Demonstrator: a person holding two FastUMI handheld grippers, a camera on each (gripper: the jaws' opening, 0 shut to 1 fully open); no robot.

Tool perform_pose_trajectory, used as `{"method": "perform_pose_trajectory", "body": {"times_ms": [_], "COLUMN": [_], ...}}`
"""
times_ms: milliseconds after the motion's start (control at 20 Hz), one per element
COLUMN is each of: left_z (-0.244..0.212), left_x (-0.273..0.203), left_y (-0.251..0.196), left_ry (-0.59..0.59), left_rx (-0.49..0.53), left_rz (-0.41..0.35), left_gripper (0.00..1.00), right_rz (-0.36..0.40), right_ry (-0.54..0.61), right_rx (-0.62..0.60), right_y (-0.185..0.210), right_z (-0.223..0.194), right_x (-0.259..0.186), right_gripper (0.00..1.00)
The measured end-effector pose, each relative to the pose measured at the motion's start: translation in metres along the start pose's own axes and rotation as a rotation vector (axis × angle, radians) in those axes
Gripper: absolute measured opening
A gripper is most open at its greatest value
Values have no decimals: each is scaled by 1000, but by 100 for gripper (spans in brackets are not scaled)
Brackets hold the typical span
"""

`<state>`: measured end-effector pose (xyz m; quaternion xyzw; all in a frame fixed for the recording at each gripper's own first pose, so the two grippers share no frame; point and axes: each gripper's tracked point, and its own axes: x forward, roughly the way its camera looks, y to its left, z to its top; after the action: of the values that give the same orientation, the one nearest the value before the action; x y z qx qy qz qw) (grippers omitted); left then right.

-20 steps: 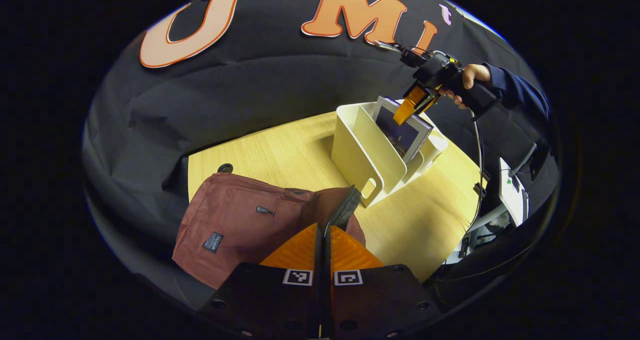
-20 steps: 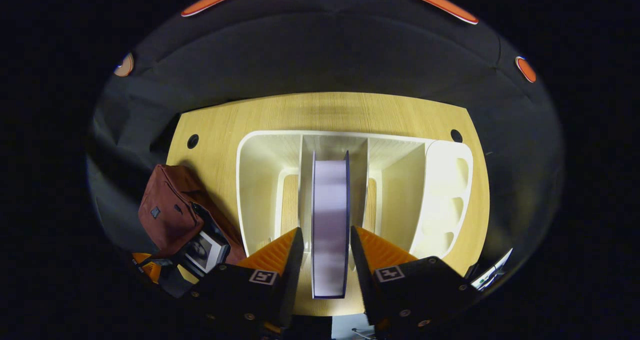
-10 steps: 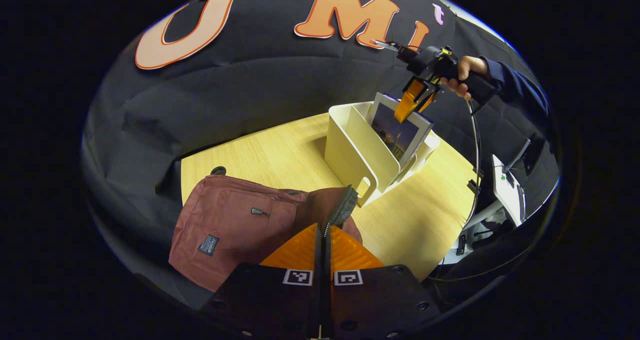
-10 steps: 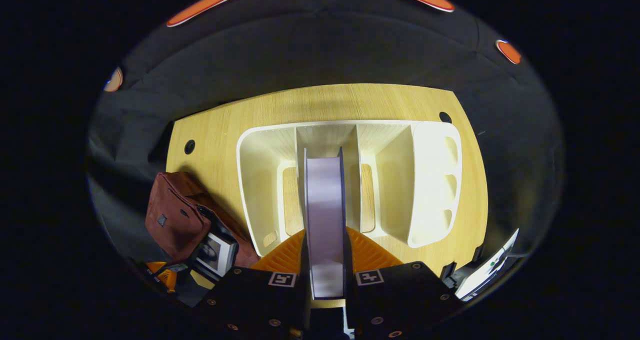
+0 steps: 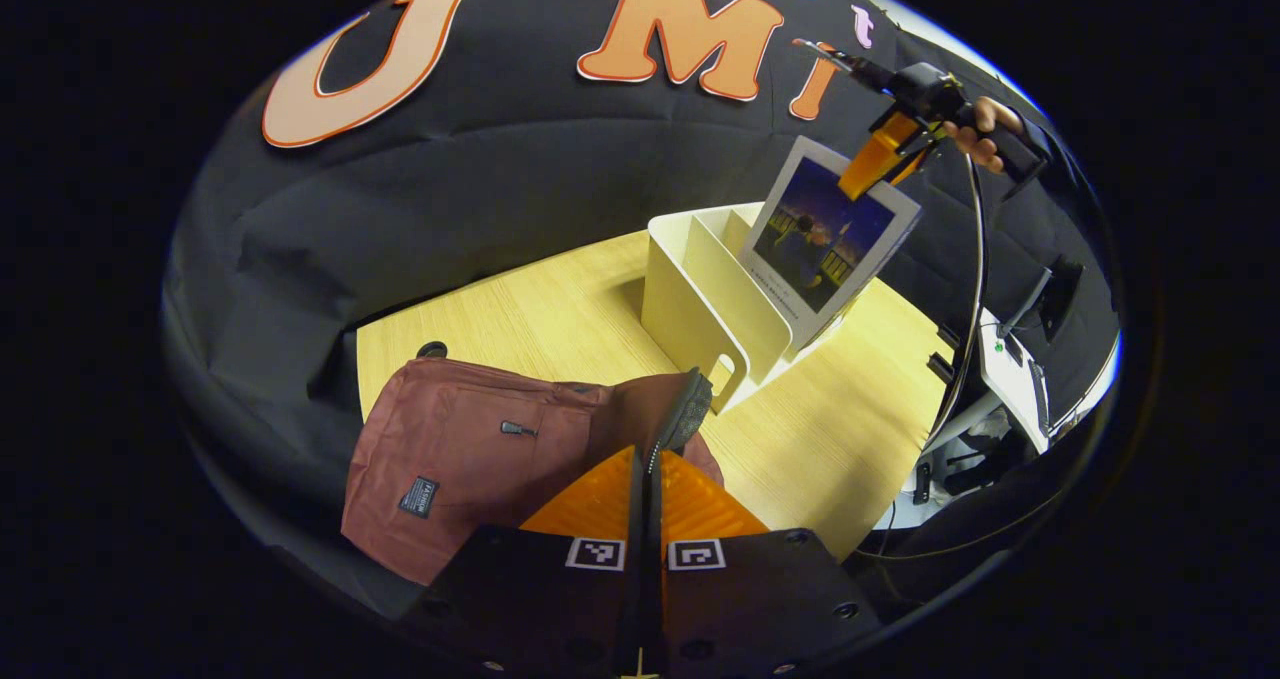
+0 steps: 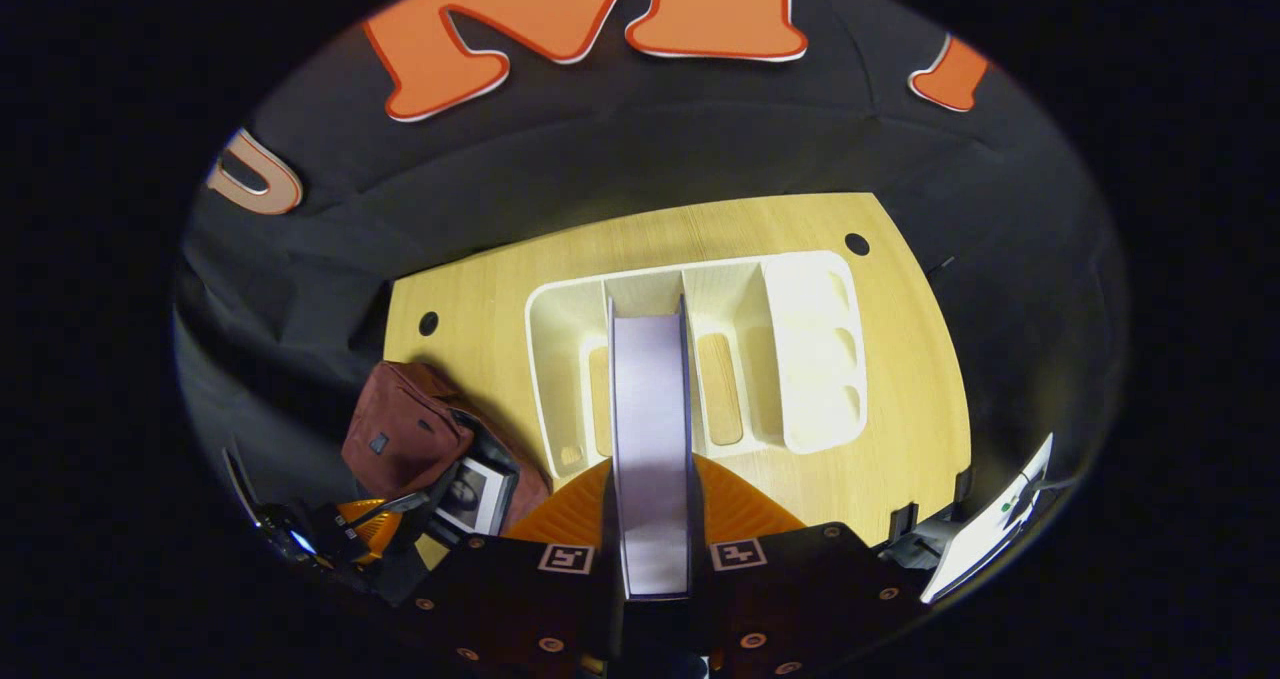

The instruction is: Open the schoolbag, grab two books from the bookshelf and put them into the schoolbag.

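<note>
Right gripper (image 6: 650, 479) clamped on upright book (image 6: 650, 399) above bookshelf (image 6: 800, 359); schoolbag (image 6: 405, 439) near-left, flap pinched by left gripper (image 5: 645, 479).

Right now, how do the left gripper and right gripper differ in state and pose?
The left gripper sits low at the schoolbag, shut on its opened flap edge; the right gripper is high above the bookshelf.
The left gripper pinches thin fabric; the right gripper clamps a book raised most of the way out of the bookshelf.
Both are shut.
</note>
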<state>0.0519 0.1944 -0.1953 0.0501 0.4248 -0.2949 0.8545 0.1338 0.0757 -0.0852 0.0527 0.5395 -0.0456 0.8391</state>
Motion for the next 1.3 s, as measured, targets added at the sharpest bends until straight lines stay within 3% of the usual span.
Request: {"method": "perform_pose_trajectory", "body": {"times_ms": [350, 600, 900, 1300], "left_z": [4, 6, 10, 10], "left_x": [-2, -2, -3, -8], "left_y": [6, 9, 10, 10], "left_ry": [2, 5, 15, 14], "left_rx": [7, 7, 16, 11], "left_rz": [5, 11, 15, 16], "left_gripper": [2, 2, 2, 2], "right_rz": [120, 249, 443, 574], "right_ry": [-103, -102, -45, 43], "right_rx": [83, 147, 209, 353], "right_y": [0, 22, 80, 145], "right_z": [-30, -69, -124, -177], "right_x": [-57, -58, -20, 55], "right_gripper": [28, 27, 27, 26]}}
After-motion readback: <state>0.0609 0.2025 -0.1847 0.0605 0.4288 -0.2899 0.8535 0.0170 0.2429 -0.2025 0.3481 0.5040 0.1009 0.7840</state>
